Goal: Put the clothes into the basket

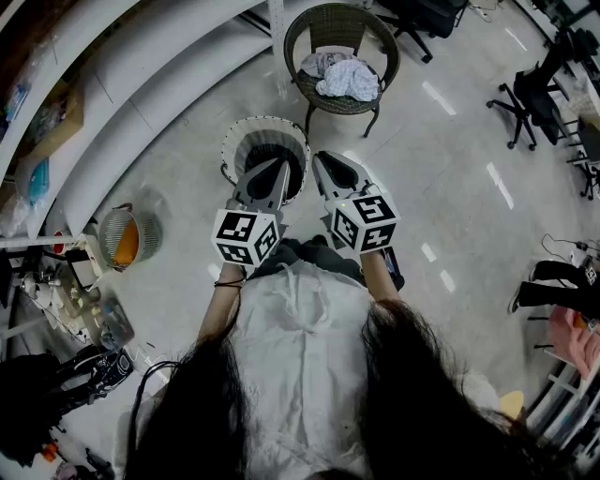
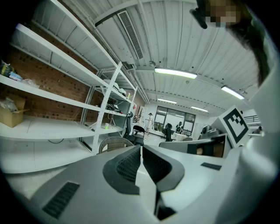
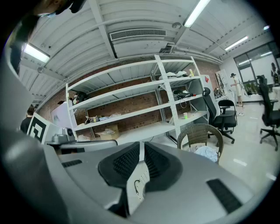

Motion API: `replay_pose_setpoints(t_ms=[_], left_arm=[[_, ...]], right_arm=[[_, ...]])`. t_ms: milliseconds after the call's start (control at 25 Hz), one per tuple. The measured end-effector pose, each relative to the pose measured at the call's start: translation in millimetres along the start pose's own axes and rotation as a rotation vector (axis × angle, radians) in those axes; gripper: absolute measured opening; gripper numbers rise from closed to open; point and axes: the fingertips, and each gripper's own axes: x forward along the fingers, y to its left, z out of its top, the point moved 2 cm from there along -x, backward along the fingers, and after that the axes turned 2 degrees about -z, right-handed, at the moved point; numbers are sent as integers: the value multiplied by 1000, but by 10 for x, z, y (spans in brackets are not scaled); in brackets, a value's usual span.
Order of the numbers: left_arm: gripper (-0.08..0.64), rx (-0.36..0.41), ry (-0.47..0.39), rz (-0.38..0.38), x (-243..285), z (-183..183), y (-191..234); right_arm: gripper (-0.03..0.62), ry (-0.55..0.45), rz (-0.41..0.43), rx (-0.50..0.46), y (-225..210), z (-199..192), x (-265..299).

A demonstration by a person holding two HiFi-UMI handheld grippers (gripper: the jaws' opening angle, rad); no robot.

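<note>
The left gripper (image 2: 141, 149) has its 2 dark ribbed jaws pressed together at the tips, with nothing between them. The right gripper (image 3: 141, 148) is closed the same way, pads meeting and empty. In the head view, both are held out in front of the person's white top (image 1: 300, 328), side by side and close to each other, each pointing forward and slightly down, marker cubes nearest the body.

The left gripper's tip lies over the near part of the round white-rimmed basket (image 1: 265, 122), which stands on the pale floor (image 1: 450, 187) just ahead; its inside looks dark, and I cannot tell whether anything is in it. The right gripper's tip sits just to the right of the basket's rim.

Farther off, beyond the basket and a little right, stands a wicker chair (image 1: 342, 19). The clothes (image 1: 345, 77), a crumpled pale heap, lie on its seat, well apart from both grippers.

To the left run long white shelves (image 1: 141, 84) against a brick wall. Near their foot is a small round bin (image 1: 127, 239) with something orange inside. At the far right stand black office chairs (image 1: 530, 94).
</note>
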Motion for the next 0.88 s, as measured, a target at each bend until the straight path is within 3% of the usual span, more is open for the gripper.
replay_pose_setpoints(t_ms=[880], left_arm=[[29, 54, 72, -49, -137, -170, 199]], right_arm=[[49, 16, -5, 30, 317, -213, 164]])
